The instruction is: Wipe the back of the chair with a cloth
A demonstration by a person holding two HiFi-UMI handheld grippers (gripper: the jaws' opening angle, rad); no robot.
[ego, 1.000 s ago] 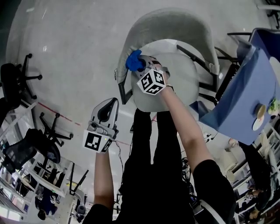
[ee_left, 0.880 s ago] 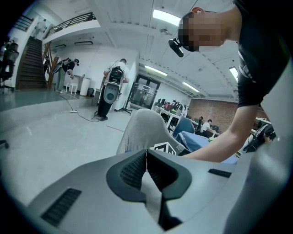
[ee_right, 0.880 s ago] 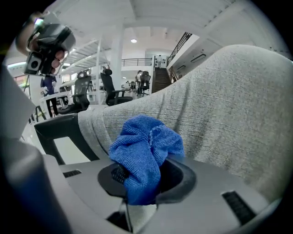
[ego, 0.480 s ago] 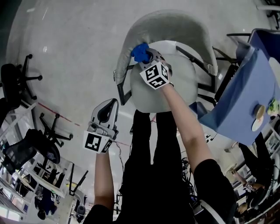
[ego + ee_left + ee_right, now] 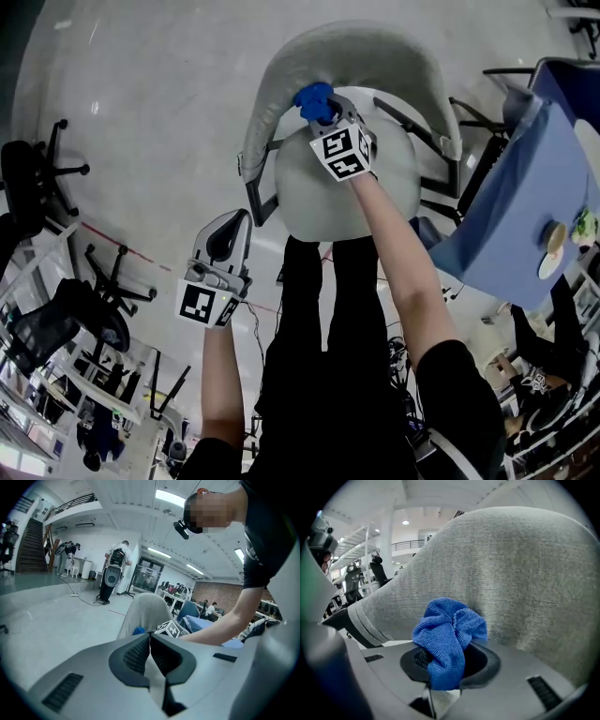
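Observation:
A grey fabric chair back curves around a pale round seat in the head view. My right gripper is shut on a bunched blue cloth, which presses against the inner face of the back, left of its middle. In the right gripper view the blue cloth bulges out of the jaws against the grey weave of the chair back. My left gripper hangs low and to the left, away from the chair, shut with nothing in it. Beyond the left gripper the chair back shows in the distance.
A blue-covered table with small dishes stands close to the chair's right. Dark chair armrests flank the seat. Black office chairs stand at the left on the grey floor. People stand in the far hall in the left gripper view.
My right gripper has carried the blue cloth up and to the right along the inside of the chair back. The left gripper has stayed still.

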